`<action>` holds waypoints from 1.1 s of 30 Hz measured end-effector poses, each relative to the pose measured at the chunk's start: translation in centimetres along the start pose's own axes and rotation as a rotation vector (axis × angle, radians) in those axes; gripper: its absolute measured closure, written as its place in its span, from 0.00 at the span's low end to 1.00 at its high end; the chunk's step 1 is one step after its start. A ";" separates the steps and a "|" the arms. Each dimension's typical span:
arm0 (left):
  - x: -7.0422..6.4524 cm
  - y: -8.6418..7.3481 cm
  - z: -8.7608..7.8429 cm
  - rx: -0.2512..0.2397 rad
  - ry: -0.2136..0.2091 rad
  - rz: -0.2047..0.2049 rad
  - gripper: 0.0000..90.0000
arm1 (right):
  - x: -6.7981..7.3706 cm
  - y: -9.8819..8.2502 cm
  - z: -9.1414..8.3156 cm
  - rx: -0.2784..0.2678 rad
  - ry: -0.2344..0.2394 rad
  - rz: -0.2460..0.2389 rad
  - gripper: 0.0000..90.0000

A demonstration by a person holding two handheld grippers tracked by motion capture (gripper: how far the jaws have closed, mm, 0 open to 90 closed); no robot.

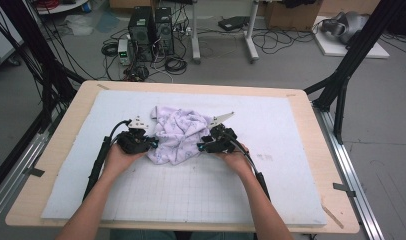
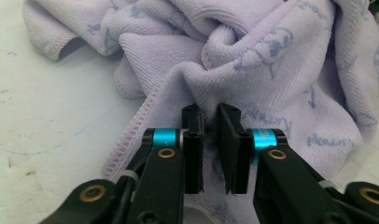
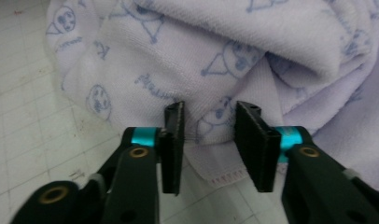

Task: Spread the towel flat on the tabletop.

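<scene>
You had the crumpled lilac towel (image 1: 177,135) at the mat's centre: your left gripper (image 2: 211,116) pinched a fold at its 9 o'clock edge, and your right gripper (image 3: 207,122) straddled the 3 o'clock hem, jaws narrow (not yet pressing). Bite past the stitching before lifting. The white gridded mat (image 1: 191,195) covered a wooden table (image 1: 66,135); computer towers (image 1: 150,32) stood on the floor at 12 o'clock.

The crumpled lilac towel (image 1: 177,135) sits bunched between my left gripper (image 1: 153,144) and right gripper (image 1: 200,147), blocking any straight path from one to the other. All around it the white mat (image 1: 271,125) lies flat and bare, open for passing on every side.
</scene>
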State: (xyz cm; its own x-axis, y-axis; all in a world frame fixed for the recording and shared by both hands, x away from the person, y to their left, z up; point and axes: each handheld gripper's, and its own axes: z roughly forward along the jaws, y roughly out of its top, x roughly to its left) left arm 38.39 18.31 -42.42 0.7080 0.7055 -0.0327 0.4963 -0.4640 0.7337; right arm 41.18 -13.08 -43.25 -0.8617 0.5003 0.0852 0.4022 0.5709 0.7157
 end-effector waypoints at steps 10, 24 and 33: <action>-0.8 -0.5 -2.9 -0.051 -0.016 0.021 0.96 | 0.3 -0.4 -2.1 -0.049 0.033 -0.044 0.99; -0.9 -0.5 -2.3 -0.050 -0.010 0.028 0.56 | 0.2 -0.6 -0.5 -0.022 -0.008 0.002 0.57; -0.3 -0.9 -0.9 0.011 -0.087 0.011 0.88 | 0.1 -0.5 0.7 -0.020 0.016 0.029 0.87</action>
State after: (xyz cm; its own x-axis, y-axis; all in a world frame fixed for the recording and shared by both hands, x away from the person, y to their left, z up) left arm 37.23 19.01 -42.44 0.7545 0.6510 -0.0838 0.4930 -0.4779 0.7270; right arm 41.14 -12.86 -44.04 -0.8545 0.5060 0.1171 0.4212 0.5431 0.7264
